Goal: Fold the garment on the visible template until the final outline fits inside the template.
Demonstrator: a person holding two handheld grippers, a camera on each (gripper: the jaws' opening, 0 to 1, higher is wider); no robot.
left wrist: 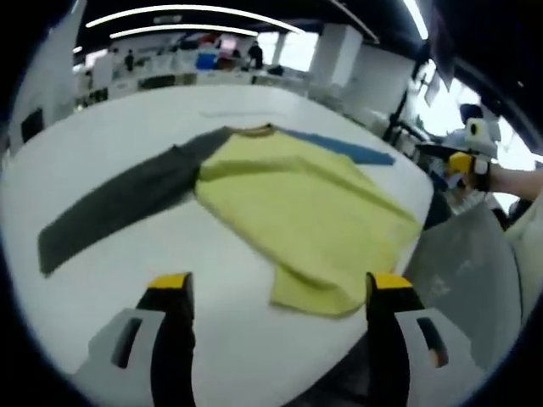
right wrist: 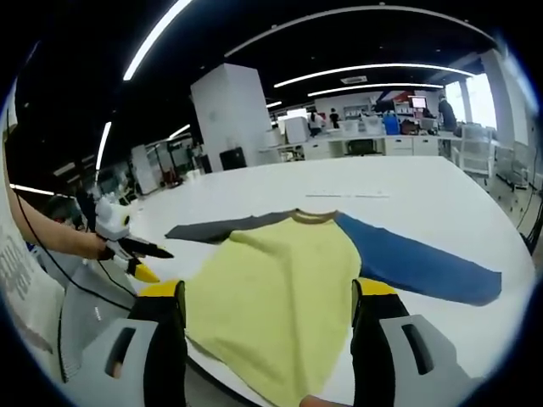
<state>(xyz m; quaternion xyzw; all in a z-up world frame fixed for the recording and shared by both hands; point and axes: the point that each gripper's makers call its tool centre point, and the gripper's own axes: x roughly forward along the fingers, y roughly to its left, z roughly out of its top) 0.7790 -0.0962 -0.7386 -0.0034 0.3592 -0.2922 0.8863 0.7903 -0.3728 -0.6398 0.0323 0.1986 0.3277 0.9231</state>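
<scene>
White surface [left wrist: 110, 136]: large, pale, rounded edge toward the viewer in the left gripper view; a wide bare stretch lies behind the garment in the right gripper view [right wrist: 407, 182].

Garment [left wrist: 297, 203]: long-sleeved shirt, yellow-green body, narrow ochre collar band [right wrist: 316, 215], lying flat and spread on the surface. One sleeve dark grey [left wrist: 119, 208], extended straight out from the shoulder. Other sleeve blue [right wrist: 420, 263], also extended, lying on the surface near its edge. Hem end of the body reaches the surface edge; in the left gripper view the hem corner looks slightly rumpled or turned. No fold made in the body yet. Template outline: cannot make one out under or around the shirt.

Left tool [left wrist: 276, 292]: black jaws with yellow tips, standing apart, nothing between them, short of the hem. Seen in the right gripper view [right wrist: 140, 254] at the left, held by a hand, off the surface edge.

Right tool [right wrist: 267, 297]: jaws apart, empty, over the yellow body near the hem. Seen in the left gripper view [left wrist: 467, 165] at the right, beyond the surface edge.

Containers: none identified.
</scene>
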